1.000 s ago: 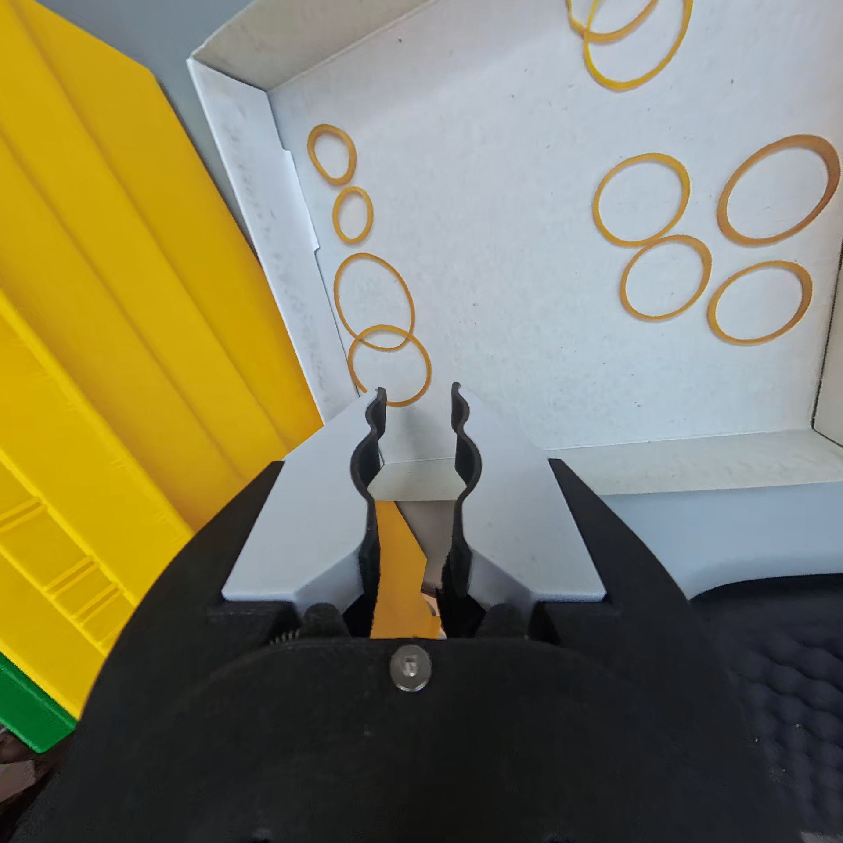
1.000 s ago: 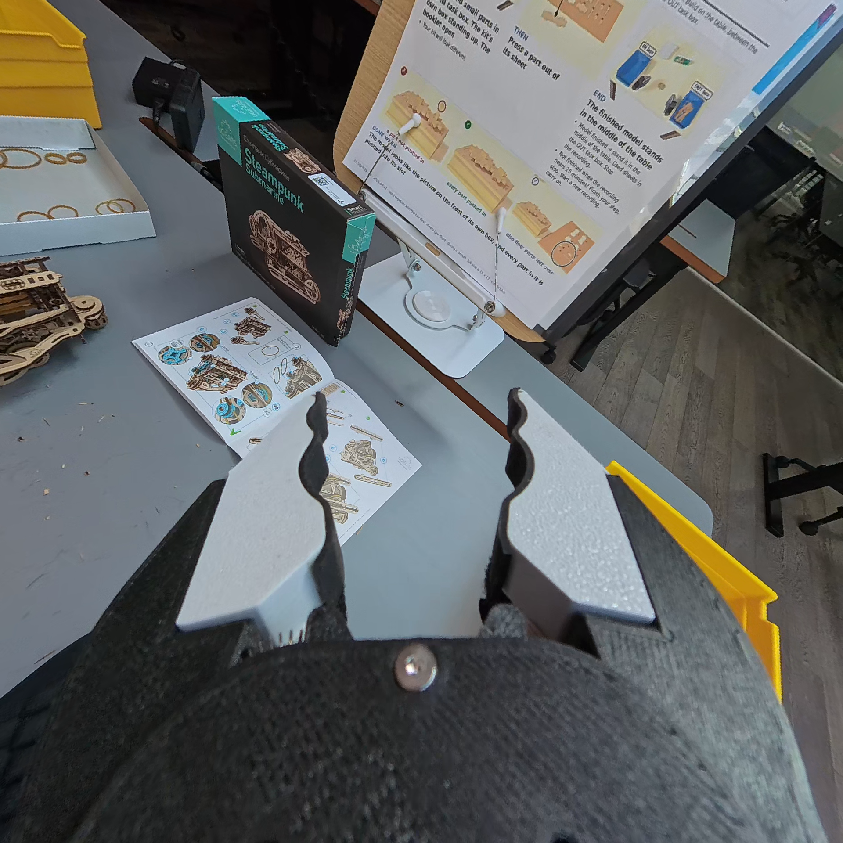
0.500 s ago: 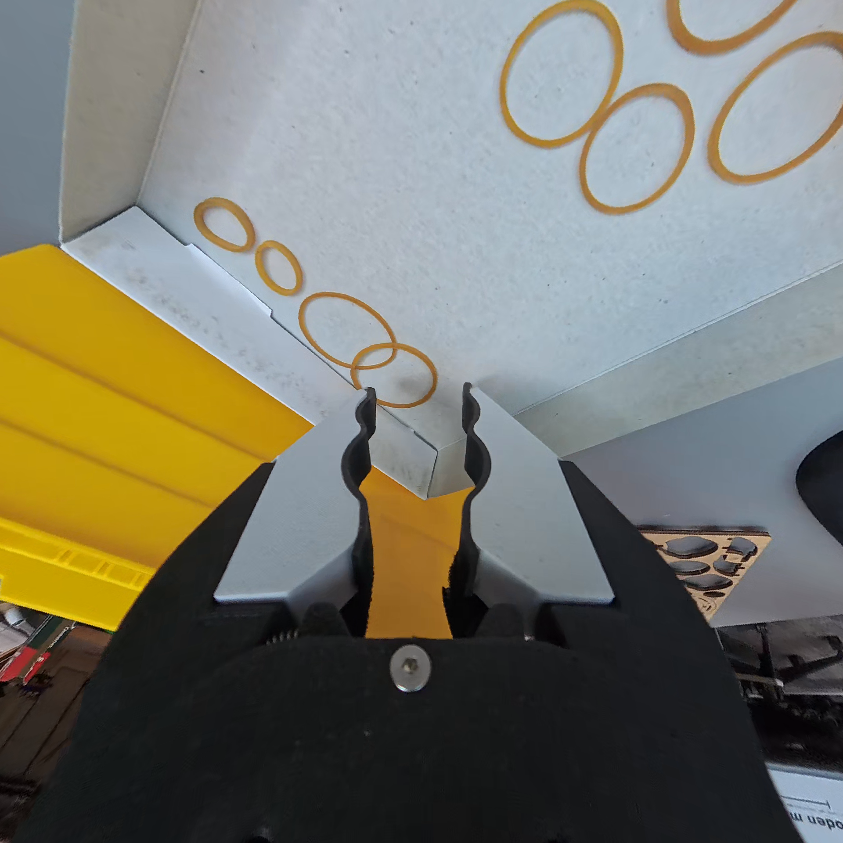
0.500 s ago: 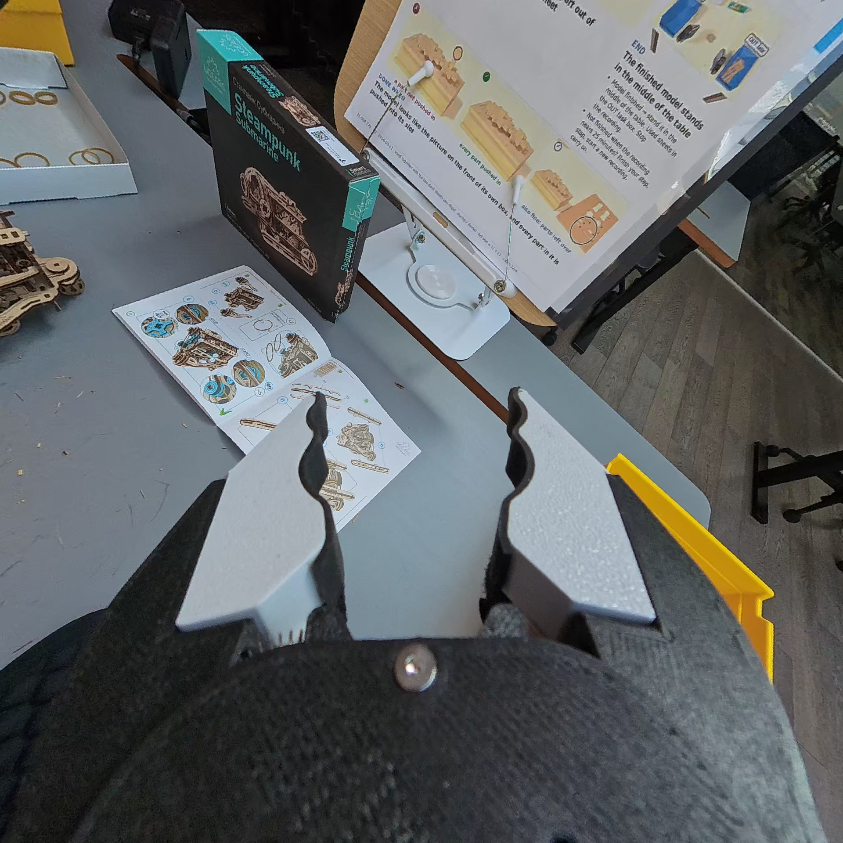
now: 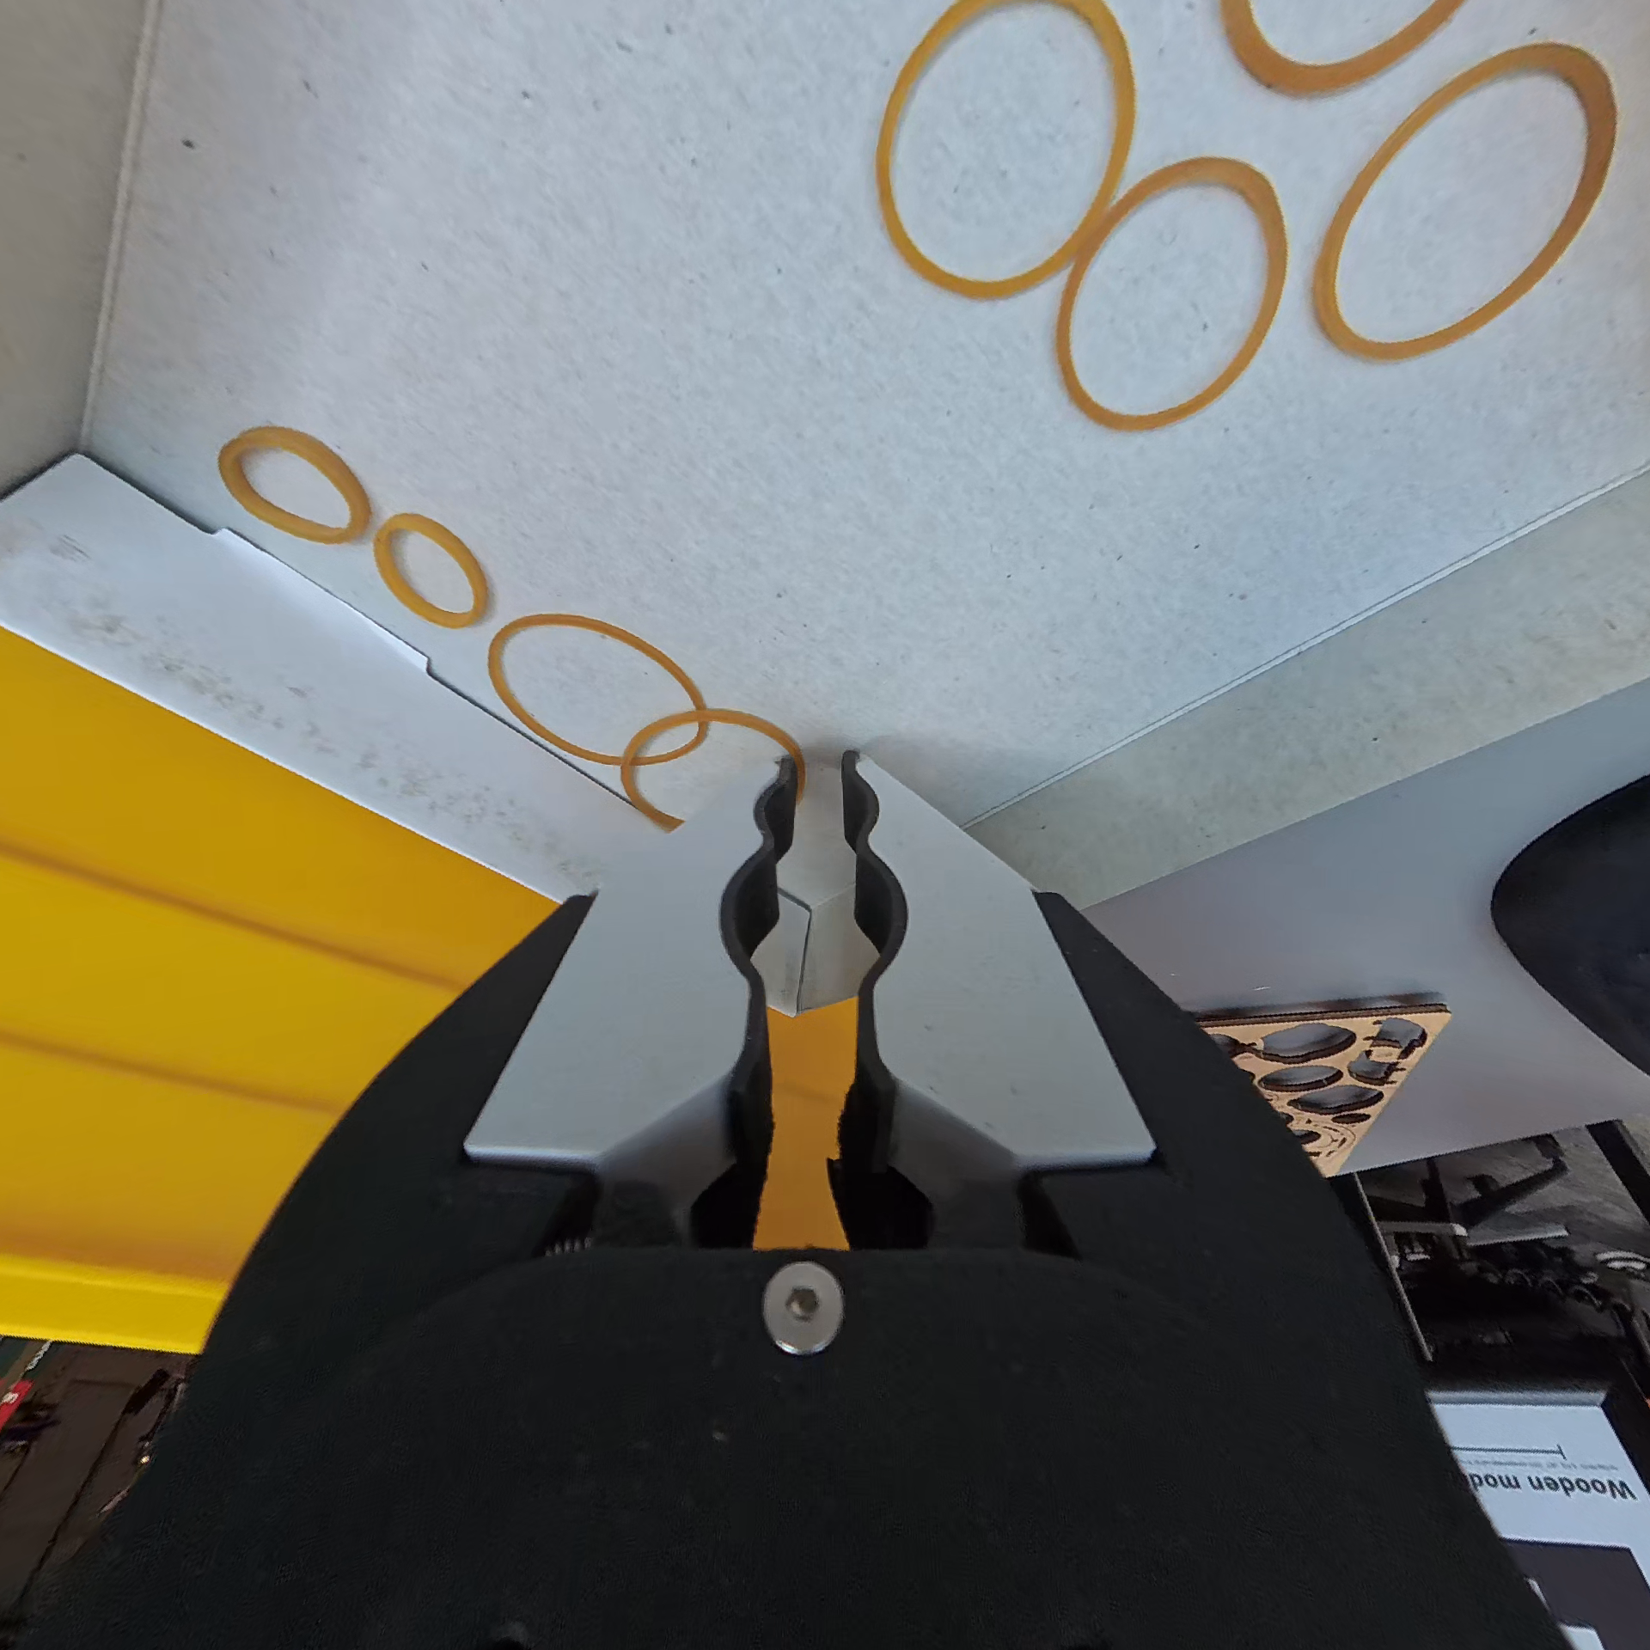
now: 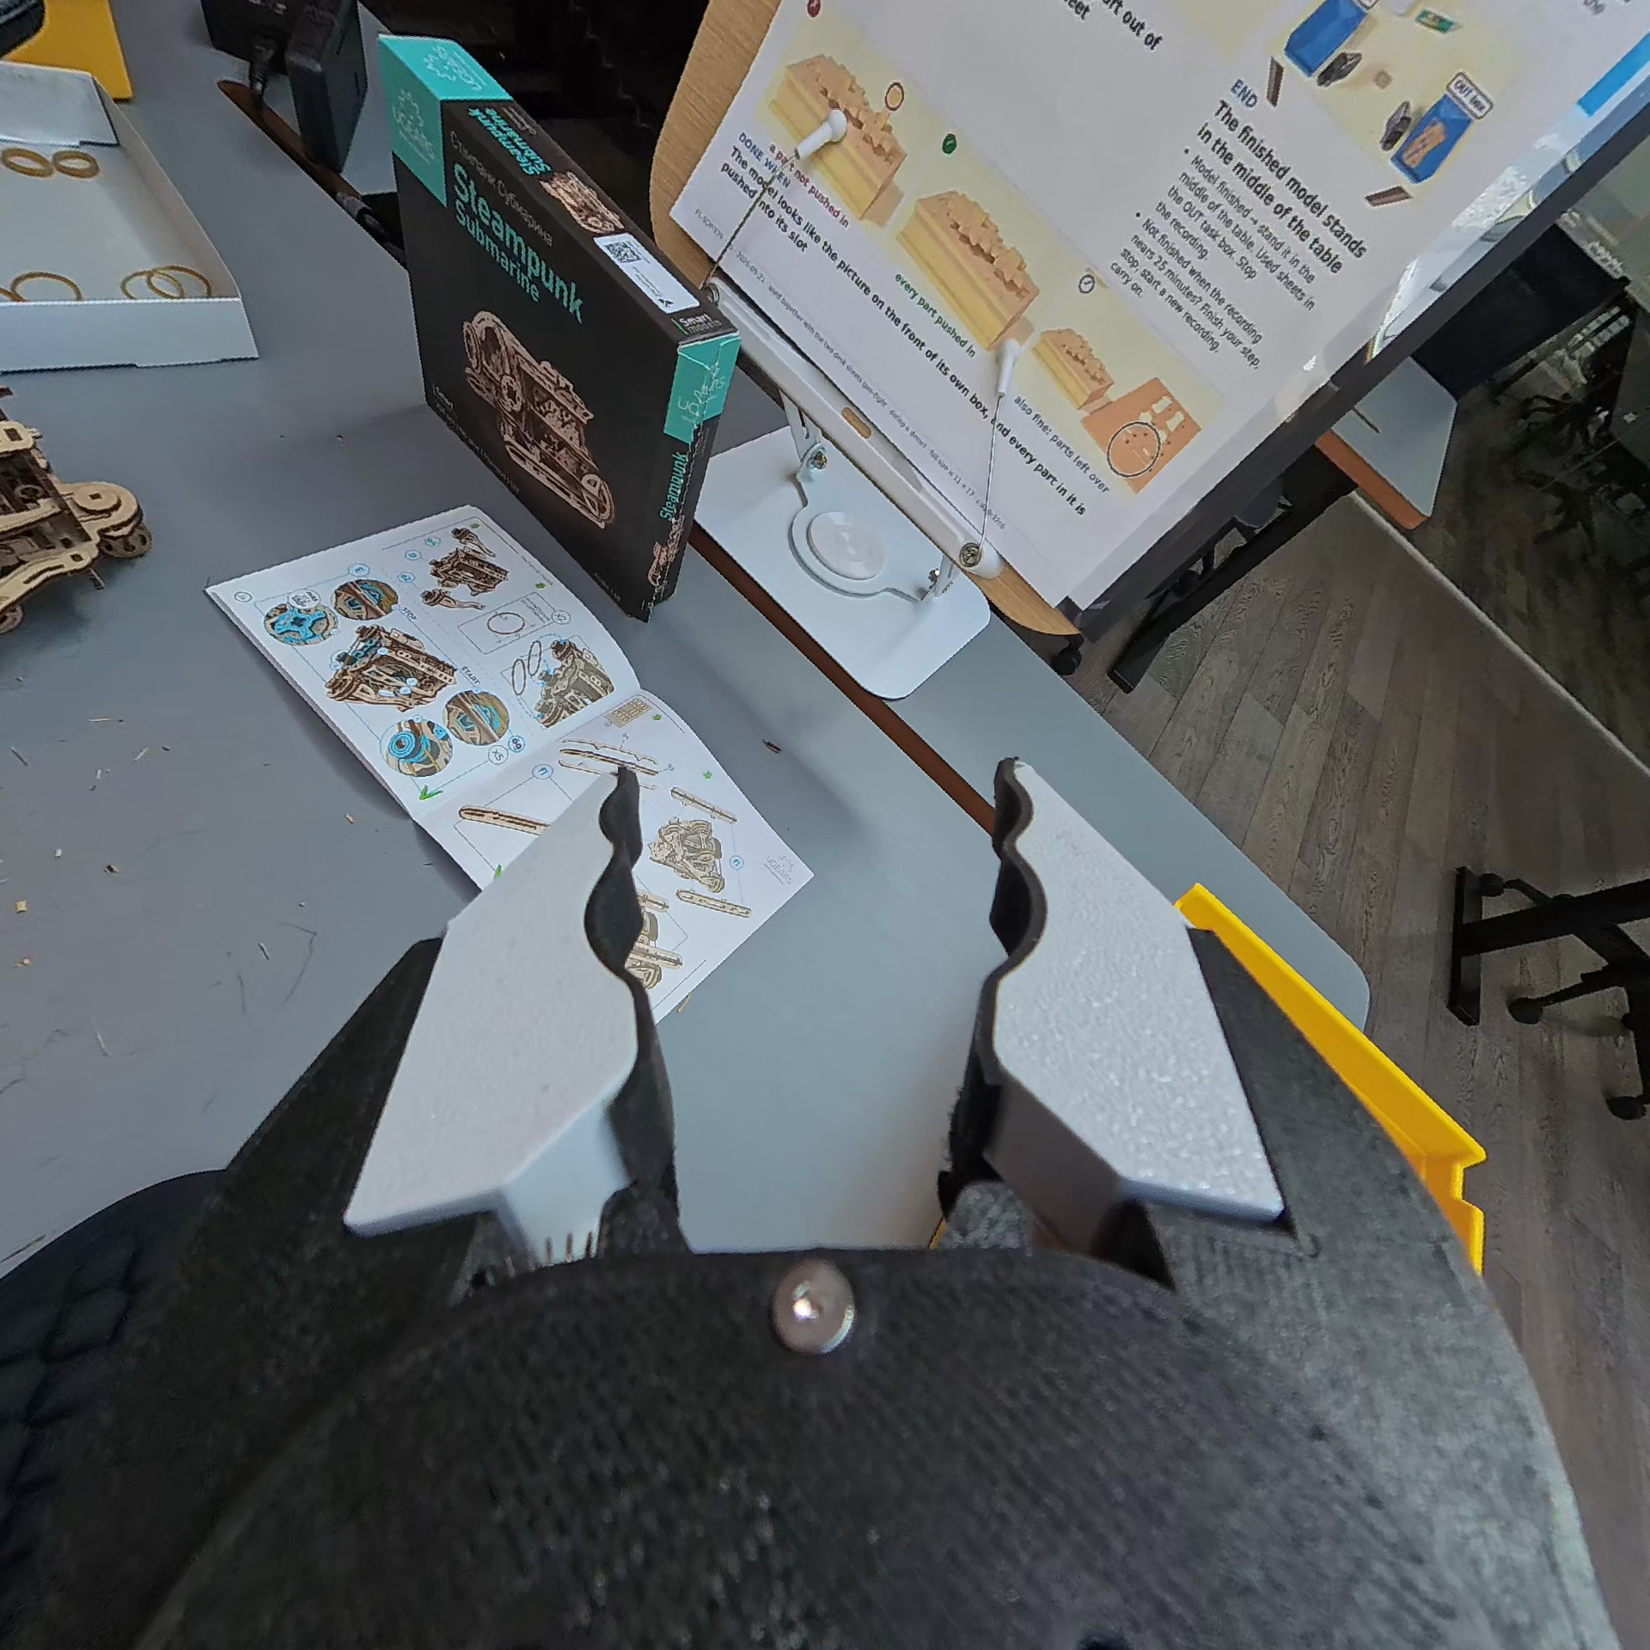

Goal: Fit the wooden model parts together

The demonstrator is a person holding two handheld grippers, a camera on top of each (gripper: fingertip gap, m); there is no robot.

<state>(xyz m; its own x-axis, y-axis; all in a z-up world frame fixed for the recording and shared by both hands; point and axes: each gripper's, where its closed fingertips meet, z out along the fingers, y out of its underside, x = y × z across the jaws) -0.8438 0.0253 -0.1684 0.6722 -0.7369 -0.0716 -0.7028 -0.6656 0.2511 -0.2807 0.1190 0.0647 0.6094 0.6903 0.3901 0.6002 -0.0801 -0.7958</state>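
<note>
With jaws narrowed to a slit, L gripper (image 5: 817,759) sits at white tray (image 5: 268,625) corner, rubber band (image 5: 705,759) touching its left tip; grasp unclear. R gripper (image 6: 817,777) wide, bare; wooden model (image 6: 54,518) far left, fwd.

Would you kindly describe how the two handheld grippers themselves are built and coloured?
Both the left gripper and right gripper have matte black textured bodies with a silver screw, pale grey angular fingers and wavy black pads. No cables or sleeves show.
</note>
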